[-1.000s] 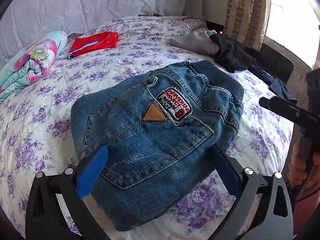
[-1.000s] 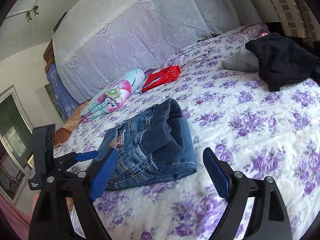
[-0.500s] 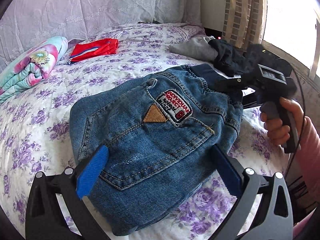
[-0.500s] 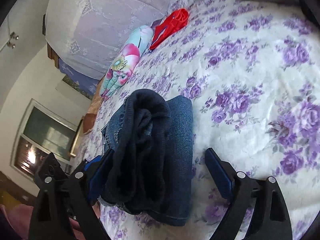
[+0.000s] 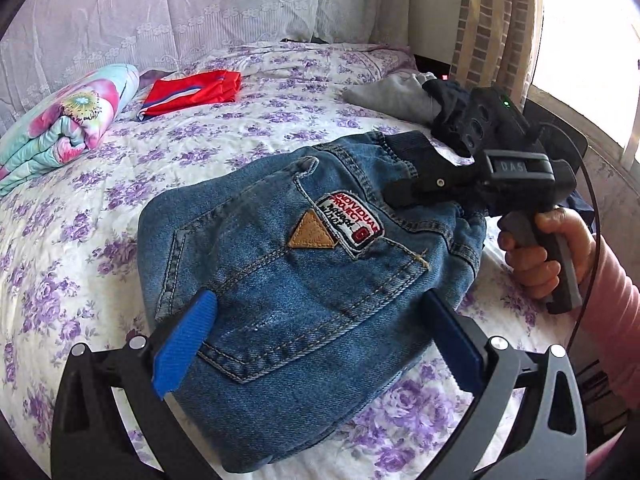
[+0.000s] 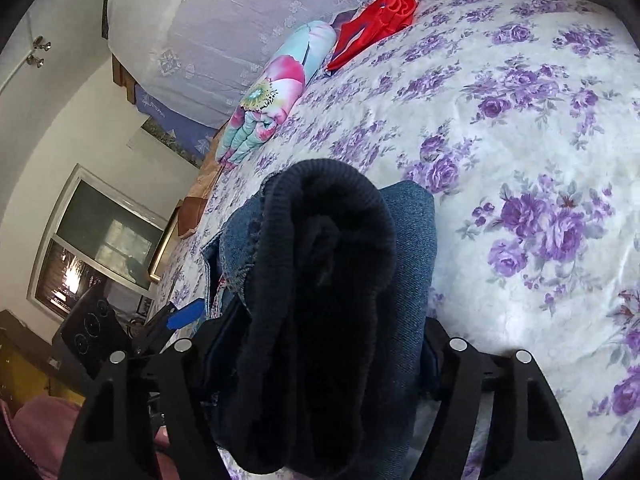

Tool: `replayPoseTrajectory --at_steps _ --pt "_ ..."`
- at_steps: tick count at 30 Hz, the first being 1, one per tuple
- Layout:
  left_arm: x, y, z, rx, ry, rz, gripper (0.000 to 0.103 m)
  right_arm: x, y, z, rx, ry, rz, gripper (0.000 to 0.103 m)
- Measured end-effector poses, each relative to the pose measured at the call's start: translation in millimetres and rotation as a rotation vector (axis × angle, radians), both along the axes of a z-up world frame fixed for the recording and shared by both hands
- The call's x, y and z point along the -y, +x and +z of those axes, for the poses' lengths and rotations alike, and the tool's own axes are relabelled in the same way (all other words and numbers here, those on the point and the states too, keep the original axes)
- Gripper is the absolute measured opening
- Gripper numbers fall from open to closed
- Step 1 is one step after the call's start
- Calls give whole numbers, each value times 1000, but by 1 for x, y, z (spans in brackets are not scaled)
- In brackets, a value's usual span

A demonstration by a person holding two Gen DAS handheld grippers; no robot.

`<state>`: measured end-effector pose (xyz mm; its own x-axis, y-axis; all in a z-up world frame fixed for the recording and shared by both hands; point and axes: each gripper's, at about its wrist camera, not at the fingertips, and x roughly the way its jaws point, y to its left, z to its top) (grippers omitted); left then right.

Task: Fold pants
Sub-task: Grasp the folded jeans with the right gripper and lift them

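Note:
Folded blue denim pants (image 5: 304, 280) with a sewn patch lie on the flowered bedsheet (image 5: 80, 248). My left gripper (image 5: 320, 344) stands open, its blue pads on either side of the near end of the bundle. In the right wrist view the dark ribbed waistband (image 6: 328, 264) fills the gap of my right gripper (image 6: 320, 336), whose jaws are closing and touch the denim on both sides. From the left wrist view, its upper finger (image 5: 416, 190) lies on top of the waistband end; the lower finger is hidden. A hand (image 5: 536, 256) holds its grip.
A rolled floral blanket (image 5: 60, 120) and a folded red garment (image 5: 192, 90) lie at the far left of the bed. Grey and dark clothes (image 5: 392, 96) are piled at the far right by a curtain (image 5: 496, 32). The bed edge runs along the right.
The right gripper swung in from the right, rolled onto its side, slid over the waistband end and narrowed its jaws around it. The left gripper and the pants stayed put.

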<state>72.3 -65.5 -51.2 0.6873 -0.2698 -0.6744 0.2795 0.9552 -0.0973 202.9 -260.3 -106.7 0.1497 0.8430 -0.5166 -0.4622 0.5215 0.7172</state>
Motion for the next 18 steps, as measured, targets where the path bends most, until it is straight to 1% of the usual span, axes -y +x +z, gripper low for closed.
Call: replayPoseTrajectory --at_steps 3,8,11,13,14,15,17,18 --pt "1 1 1 -11 13 13 99 -1 1 0 10 -4 -16 72" --pt "-2 3 6 -51 12 36 99 1 -4 -1 45 3 -38 71" --pt "-18 -7 18 -63 9 78 99 6 -7 -2 60 12 -46 70" --pt "-41 -17 26 -59 -22 124 99 7 -8 -2 70 15 -49 70" --pt "-53 -21 27 -71 -43 148 99 7 -7 -2 72 17 -49 70" --pt "-68 -23 25 -102 -79 174 99 8 -8 -3 75 20 -49 70" --pt "-91 -27 16 -179 -173 217 98 9 -8 -3 79 25 -48 70" --pt "-103 -28 9 -225 -248 233 98 10 -9 -3 80 26 -48 70"
